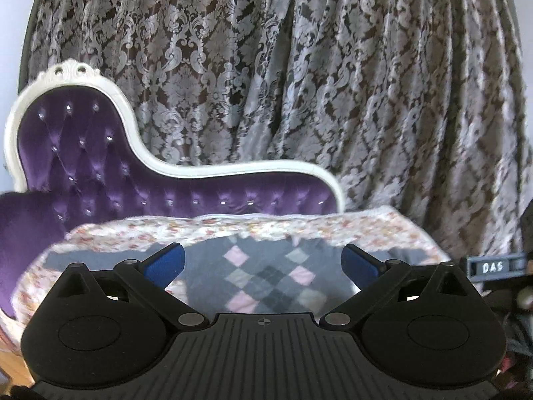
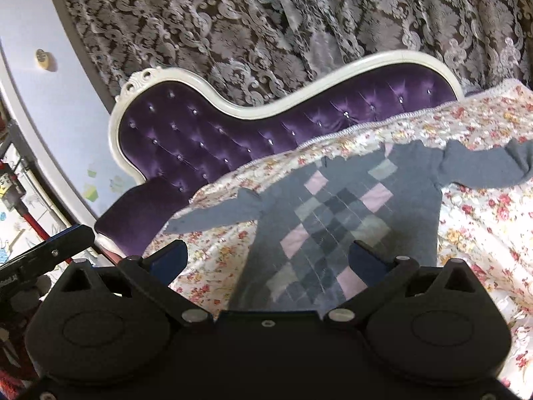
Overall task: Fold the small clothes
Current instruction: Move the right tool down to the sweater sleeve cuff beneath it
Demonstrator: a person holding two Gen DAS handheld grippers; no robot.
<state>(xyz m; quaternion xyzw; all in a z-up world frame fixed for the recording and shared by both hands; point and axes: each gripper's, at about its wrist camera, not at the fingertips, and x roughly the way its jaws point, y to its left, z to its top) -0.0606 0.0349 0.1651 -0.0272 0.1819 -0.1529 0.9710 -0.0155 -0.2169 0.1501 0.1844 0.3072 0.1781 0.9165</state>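
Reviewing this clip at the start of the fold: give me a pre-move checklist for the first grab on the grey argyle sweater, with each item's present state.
1. Sweater lies spread on the floral cloth, front up: ok.
2. Both sleeves out to the sides, not tucked under the body: ok in the right wrist view.
3. Left gripper open and holding nothing: ok.
4. Right gripper open and holding nothing: ok.
5. Nothing lying on top of the sweater: ok for the part seen; the hem is hidden behind the gripper bodies, so cannot tell there.
6. Fabric flat, without big wrinkles: cannot tell, both views are blurred.
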